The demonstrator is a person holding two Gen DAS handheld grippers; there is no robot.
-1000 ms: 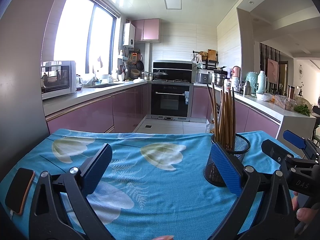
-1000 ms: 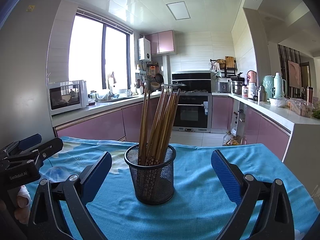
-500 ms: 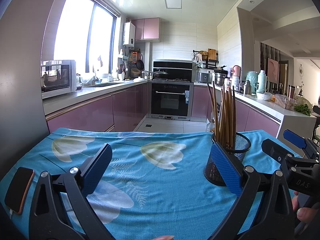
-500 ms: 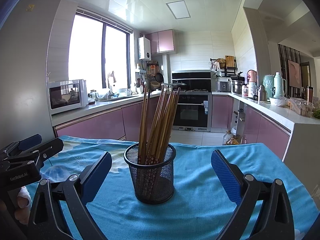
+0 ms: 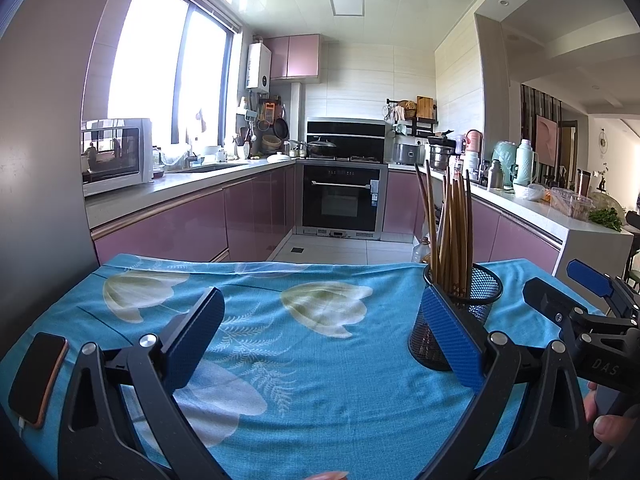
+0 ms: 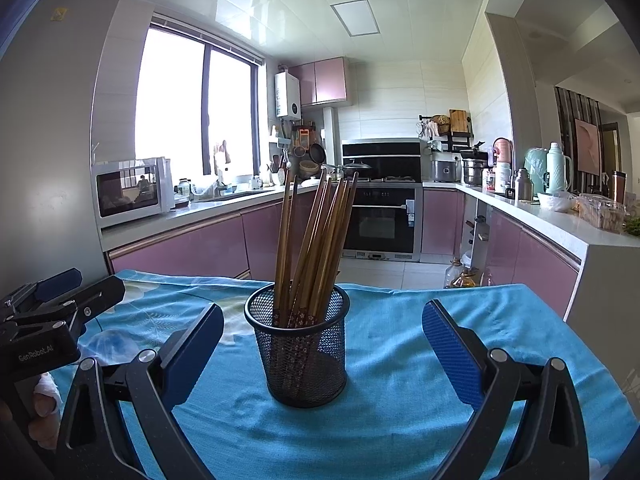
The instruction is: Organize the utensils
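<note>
My right gripper (image 6: pixel 322 348), jaws spread and empty like my left gripper (image 5: pixel 322 340), squarely faces the mesh holder (image 6: pixel 302 356) of upright chopsticks (image 6: pixel 316 240).

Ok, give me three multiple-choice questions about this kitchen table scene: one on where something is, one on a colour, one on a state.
1. Where are the brown wooden chopsticks?
A. flat on the cloth
B. upright in the black wire-mesh cup
C. in the right gripper

2. What colour is the flower-print tablecloth?
A. red
B. white
C. blue

3. How is the left gripper?
A. open, empty
B. shut on a chopstick
C. shut on the cup

Answers: 1 B, they stand inside the mesh cup; 2 C, the cloth is blue; 3 A, its pads are apart with nothing between.
</note>
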